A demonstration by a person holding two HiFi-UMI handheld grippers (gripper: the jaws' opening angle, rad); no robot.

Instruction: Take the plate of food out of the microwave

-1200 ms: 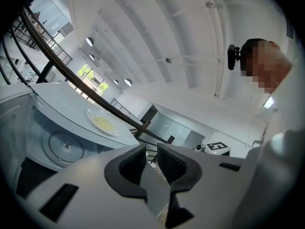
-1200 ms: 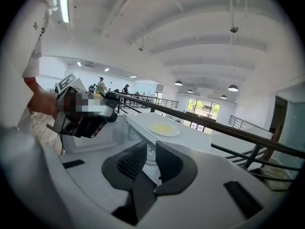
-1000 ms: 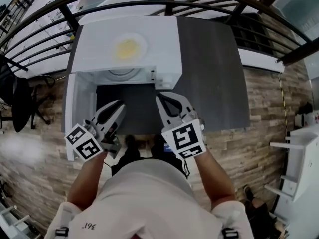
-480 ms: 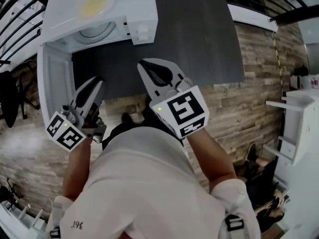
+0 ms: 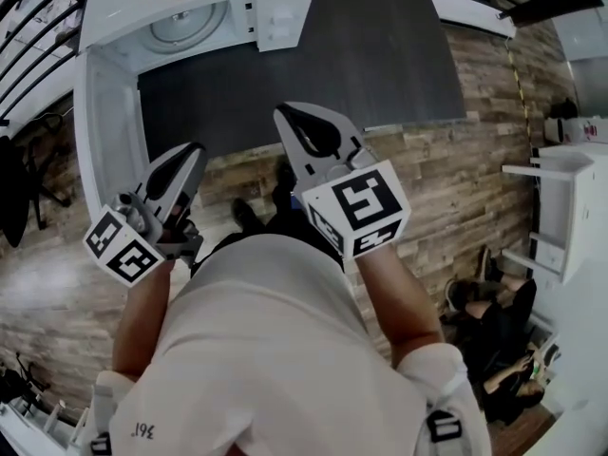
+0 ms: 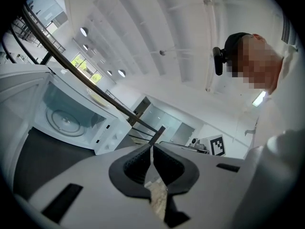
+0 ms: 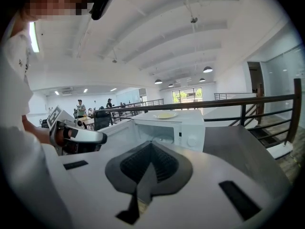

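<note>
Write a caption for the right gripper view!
Shut right gripper faces the open white microwave, round plate of yellow food on top.

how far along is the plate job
Done: the plate sits on top of the microwave, its chamber empty. In hand: nothing; the right hand-held gripper is shut, the left hand-held gripper has just been closing, both empty. Left: perhaps shutting the door.

White shirt (image 5: pixel 285 350); grey left gripper (image 5: pixel 190 152) and right gripper (image 5: pixel 306 114) bear marker cubes (image 5: pixel 361 207).

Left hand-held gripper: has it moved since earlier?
Yes. The left hand-held gripper drew back from the microwave, jaws just closing with nothing between.
</note>
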